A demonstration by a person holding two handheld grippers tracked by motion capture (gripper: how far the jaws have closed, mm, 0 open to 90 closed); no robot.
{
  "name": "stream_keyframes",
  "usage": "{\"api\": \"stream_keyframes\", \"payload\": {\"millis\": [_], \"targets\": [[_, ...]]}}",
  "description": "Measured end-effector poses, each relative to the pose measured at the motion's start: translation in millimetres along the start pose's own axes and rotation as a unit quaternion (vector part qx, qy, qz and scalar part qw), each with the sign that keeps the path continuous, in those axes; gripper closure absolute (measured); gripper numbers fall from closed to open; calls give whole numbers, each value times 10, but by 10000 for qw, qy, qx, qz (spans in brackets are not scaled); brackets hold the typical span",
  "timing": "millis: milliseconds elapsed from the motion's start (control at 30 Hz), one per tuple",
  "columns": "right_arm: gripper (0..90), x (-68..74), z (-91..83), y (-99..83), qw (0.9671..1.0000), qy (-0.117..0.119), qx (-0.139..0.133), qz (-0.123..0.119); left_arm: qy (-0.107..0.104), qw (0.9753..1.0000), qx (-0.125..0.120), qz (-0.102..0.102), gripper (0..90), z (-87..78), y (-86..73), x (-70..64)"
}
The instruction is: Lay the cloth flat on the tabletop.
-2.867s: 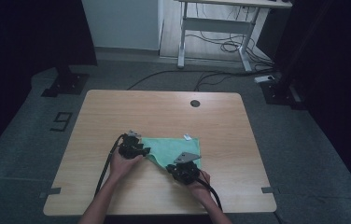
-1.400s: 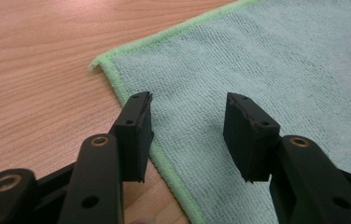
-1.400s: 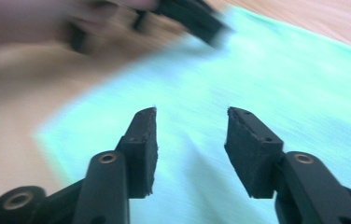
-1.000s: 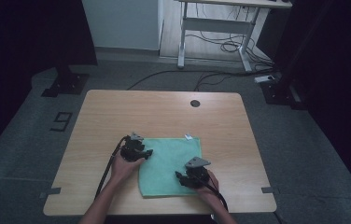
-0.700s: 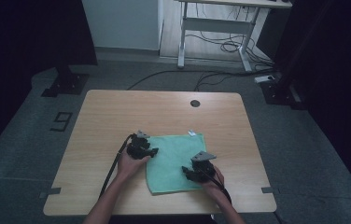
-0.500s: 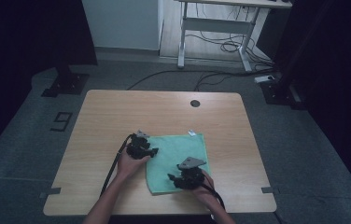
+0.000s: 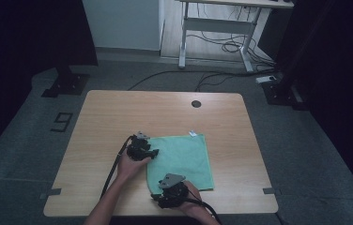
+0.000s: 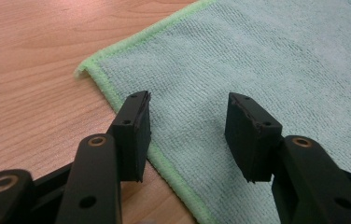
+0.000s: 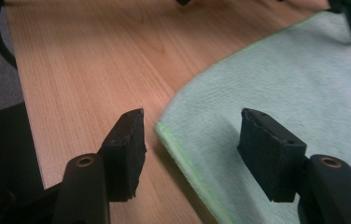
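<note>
Over on the left of the wooden surface [image 7: 118, 117], the person's left hand [image 7: 126, 165] holds the left claw [image 7: 152, 152] at the near-left part of a green cloth [image 7: 184, 157]. Seen along that claw [image 8: 187, 126], its jaws stand wide apart with nothing between them; one jaw hangs above the cloth's pale green hem, the other above the terry weave [image 8: 267, 60] further in. A corner of the cloth [image 8: 82, 70] lies just beyond the jaw tips, with a small curl at its very tip. A black cable [image 7: 112, 171] trails from this claw back along the forearm.

The cloth itself lies spread flat on the near half of the surface, roughly square, with a small white tag [image 7: 193, 133] at its far edge. A dark round hole [image 7: 196, 103] sits in the surface well beyond it.

To the right and nearer the front edge, the right claw [image 7: 158, 197] sits at the cloth's near-left corner, a grey plate [image 7: 172, 178] on top of it. In its own view this claw [image 9: 190, 135] is also gaping and holds nothing: one jaw is over bare wood [image 9: 94, 56], the other over the cloth [image 9: 281, 79], with the corner [image 9: 160, 127] lying between them.
</note>
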State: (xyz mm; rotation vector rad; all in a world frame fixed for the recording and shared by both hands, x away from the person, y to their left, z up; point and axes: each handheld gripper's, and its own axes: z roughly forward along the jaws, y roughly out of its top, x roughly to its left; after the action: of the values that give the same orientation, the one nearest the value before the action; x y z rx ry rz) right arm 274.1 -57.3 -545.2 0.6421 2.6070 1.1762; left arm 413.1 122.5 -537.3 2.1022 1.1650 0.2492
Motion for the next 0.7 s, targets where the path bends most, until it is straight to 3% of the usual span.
{"api": "stream_keyframes", "payload": {"millis": [133,200,267,333,467,567,633,700], "targets": [[716,-10,60,34,10000,-67,-9,-20,-9,10000,-4,-4,507,0,0,2],[797,-67,54,64,9995,-14,-167,265,-33,10000,-9,-20,508,0,1,9],[817,-169,-5,78,9967,18,-441,678,-54,10000,-2,-41,507,-2,2,14],[814,-274,-93,64,9935,-56,-634,944,-68,10000,0,-43,508,-3,2,18],[807,-448,-199,0,9884,3,-723,1336,-59,10000,9,-41,508,-3,4,16],[811,-402,-198,-5,9879,315,-690,1350,-53,10000,9,-45,507,-2,5,14],[778,-272,-157,15,9896,652,-585,1139,-60,10000,13,-53,507,-3,6,16],[720,-150,-126,31,9930,624,-493,876,-57,10000,24,-50,507,-3,8,15]]}}
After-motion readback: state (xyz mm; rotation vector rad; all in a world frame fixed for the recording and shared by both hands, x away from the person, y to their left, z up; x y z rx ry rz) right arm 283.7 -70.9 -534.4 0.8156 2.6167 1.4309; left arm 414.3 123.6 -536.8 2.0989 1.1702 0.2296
